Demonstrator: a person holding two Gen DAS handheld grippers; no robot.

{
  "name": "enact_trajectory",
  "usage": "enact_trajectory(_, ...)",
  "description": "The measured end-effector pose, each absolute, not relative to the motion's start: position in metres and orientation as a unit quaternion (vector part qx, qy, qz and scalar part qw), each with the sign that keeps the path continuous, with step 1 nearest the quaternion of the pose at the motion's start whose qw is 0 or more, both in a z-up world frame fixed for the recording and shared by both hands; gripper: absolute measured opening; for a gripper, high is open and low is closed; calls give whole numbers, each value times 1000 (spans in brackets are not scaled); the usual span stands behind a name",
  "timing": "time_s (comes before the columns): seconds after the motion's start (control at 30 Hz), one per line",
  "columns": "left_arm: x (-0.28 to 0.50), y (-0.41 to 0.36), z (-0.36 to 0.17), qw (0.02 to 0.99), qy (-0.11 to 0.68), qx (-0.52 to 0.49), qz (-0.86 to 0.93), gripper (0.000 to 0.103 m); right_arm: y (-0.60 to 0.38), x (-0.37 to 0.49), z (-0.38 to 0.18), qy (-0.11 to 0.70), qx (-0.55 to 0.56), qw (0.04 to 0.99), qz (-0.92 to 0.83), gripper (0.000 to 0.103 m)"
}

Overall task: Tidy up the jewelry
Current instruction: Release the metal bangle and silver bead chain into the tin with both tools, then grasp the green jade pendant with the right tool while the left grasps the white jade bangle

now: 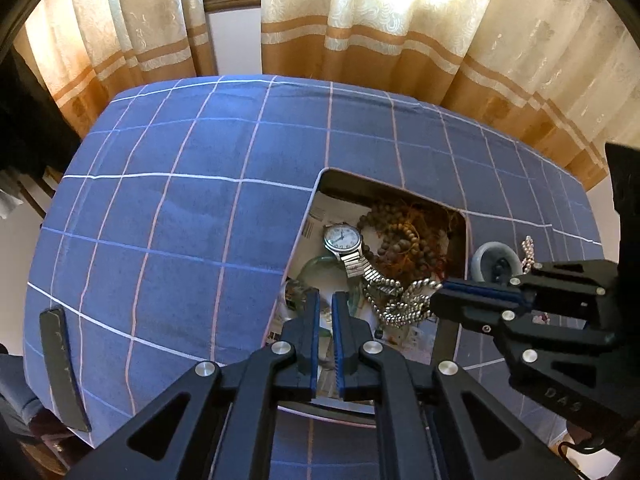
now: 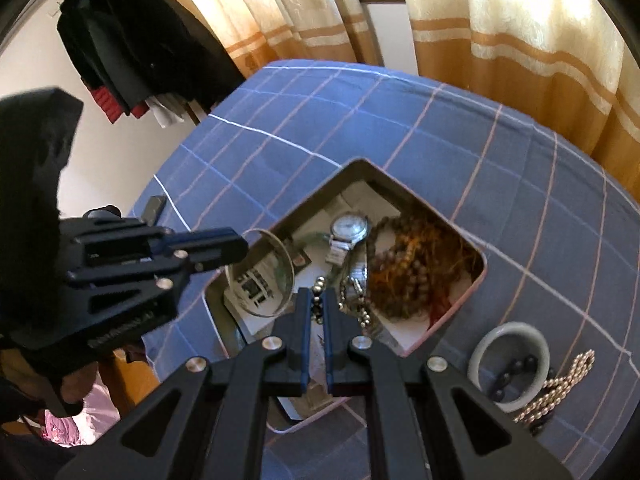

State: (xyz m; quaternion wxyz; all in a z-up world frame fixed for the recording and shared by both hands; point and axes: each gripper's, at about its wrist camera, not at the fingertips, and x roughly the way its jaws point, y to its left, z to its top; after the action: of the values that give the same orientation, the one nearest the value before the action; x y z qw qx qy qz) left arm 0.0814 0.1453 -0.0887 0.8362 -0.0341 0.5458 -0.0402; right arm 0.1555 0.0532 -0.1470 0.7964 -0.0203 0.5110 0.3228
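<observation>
The left claw [image 2: 234,250] pinches the rim of a clear glass bangle [image 2: 262,274] over the open box [image 2: 460,304]; the right claw [image 2: 318,304] grips a silver bead chain [image 1: 404,300] there. The box sits on a blue checked worktop [image 1: 180,208] before striped curtains [image 1: 360,20]. Printed paper lining it is unreadable.

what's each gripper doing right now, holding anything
Left gripper: shut on the clear glass bangle, held over the box.
Right gripper: shut on the silver bead chain over the box.
</observation>
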Motion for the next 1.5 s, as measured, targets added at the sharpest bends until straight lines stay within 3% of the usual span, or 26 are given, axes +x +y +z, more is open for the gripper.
enact_trajectory(0.1,80,144,-90,834,549,-28,-32,13,47,153,-151,517,-20,797,312,15)
enact_trajectory(0.17,78,144,-91,835,549,-26,-24,41,44,151,-153,519,-23,797,309,40)
enact_trajectory(0.23,74,142,-88,840,542,-25,-16,50,40,147,-152,514,-24,800,308,49)
enact_trajectory(0.3,70,142,-87,839,542,-28,-14,51,34,142,-149,509,-27,805,303,51)
enact_trajectory(0.4,66,140,-87,837,547,-33,-11,51,21,135,-144,505,-15,812,292,63)
enact_trajectory(0.7,49,114,-84,830,556,-41,-28,51,-56,94,-135,508,9,828,237,67)
enact_trajectory(0.97,43,68,-91,822,566,-14,-55,51,-157,56,-168,547,51,825,130,65)
enact_trajectory(1.1,40,49,-98,816,574,-6,-65,51,-162,53,-173,546,47,826,135,58)
enact_trajectory(1.5,40,4,-104,813,576,15,-87,51,-139,77,-197,515,-30,840,169,56)
